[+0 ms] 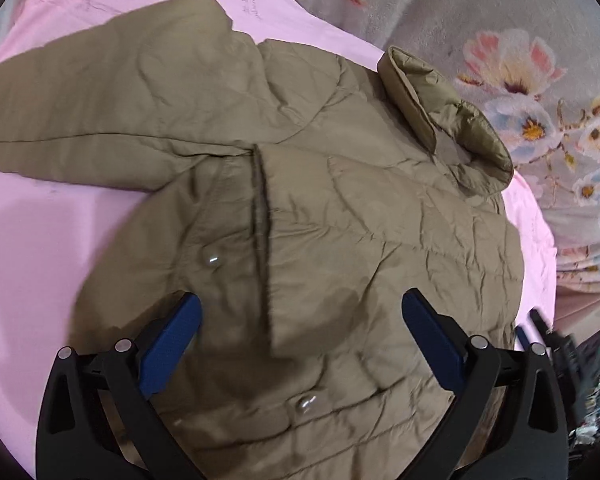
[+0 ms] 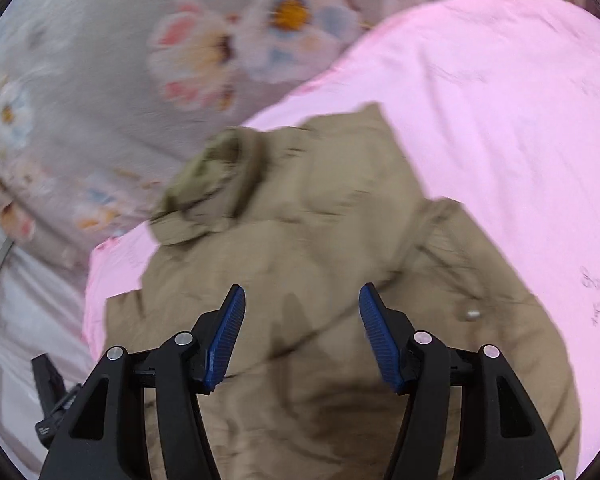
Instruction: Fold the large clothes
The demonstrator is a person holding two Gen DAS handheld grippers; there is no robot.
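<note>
Jacket (image 1: 340, 208) spread on pink sheet (image 1: 40, 240) over floral bedding (image 1: 500, 60)

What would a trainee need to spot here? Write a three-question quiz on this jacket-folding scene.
1. True or false: the left gripper is clamped on the jacket.
2. What colour is the cloth under the jacket? A) pink B) green C) black
3. Fill in: the right gripper has nothing between its open ___.

Key: 1 false, its jaws stand open above it; 2 A; 3 jaws.
</note>
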